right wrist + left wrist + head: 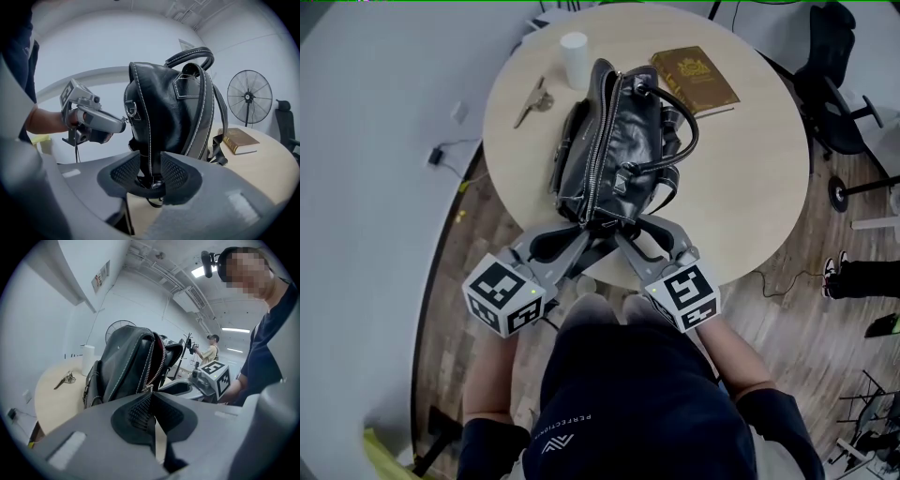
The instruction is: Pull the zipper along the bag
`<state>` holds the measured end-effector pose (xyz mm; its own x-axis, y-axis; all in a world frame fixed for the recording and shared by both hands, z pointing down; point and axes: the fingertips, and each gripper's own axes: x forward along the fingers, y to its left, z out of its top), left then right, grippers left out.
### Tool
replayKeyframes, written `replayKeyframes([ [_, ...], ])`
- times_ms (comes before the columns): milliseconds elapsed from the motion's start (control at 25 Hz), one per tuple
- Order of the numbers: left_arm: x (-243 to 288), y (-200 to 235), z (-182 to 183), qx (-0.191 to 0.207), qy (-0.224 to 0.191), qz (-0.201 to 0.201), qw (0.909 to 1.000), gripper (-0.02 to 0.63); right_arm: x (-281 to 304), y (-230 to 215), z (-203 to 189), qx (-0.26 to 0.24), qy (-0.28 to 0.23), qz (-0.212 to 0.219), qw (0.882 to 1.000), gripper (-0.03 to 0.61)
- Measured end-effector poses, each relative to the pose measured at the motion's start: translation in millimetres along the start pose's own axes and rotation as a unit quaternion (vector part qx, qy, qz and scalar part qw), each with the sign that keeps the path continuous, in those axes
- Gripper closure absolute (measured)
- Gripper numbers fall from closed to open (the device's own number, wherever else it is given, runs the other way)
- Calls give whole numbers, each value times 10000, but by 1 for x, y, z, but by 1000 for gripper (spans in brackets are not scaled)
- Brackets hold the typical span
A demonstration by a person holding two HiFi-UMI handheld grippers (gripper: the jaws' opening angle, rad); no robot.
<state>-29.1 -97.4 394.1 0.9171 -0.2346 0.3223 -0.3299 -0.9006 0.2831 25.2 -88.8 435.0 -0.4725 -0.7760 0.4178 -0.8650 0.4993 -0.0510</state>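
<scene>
A black leather bag (619,141) lies on the round table (750,169), its top zipper (602,150) gaping open along its length. My left gripper (581,234) is at the bag's near end; in the left gripper view its jaws (151,393) are shut, with the small metal zipper pull (149,388) pinched at their tips. My right gripper (642,228) sits beside it. In the right gripper view it (151,161) is open, with the stitched end of the bag (164,108) standing between the pads. The bag's handle (190,55) arches over the top.
A brown book (695,80) lies at the table's far right, a white cup (574,58) at the far edge and keys (532,101) to the left of the bag. A fan (249,97) and an office chair (830,84) stand beyond the table. A person (211,352) stands far back.
</scene>
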Motion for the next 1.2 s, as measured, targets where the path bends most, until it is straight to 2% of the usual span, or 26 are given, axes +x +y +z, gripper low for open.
replayKeyframes([
  [600, -7, -8, 20, -95, -31, -27, 9999, 591, 0, 3, 3, -142, 0, 41, 9999, 439],
  [920, -9, -10, 26, 105, 163, 106, 9998, 591, -1, 4, 2, -76, 52, 104, 9999, 439],
  [1200, -12, -12, 34, -30, 142, 53, 9999, 591, -1, 6, 3, -64, 79, 132, 9999, 439],
])
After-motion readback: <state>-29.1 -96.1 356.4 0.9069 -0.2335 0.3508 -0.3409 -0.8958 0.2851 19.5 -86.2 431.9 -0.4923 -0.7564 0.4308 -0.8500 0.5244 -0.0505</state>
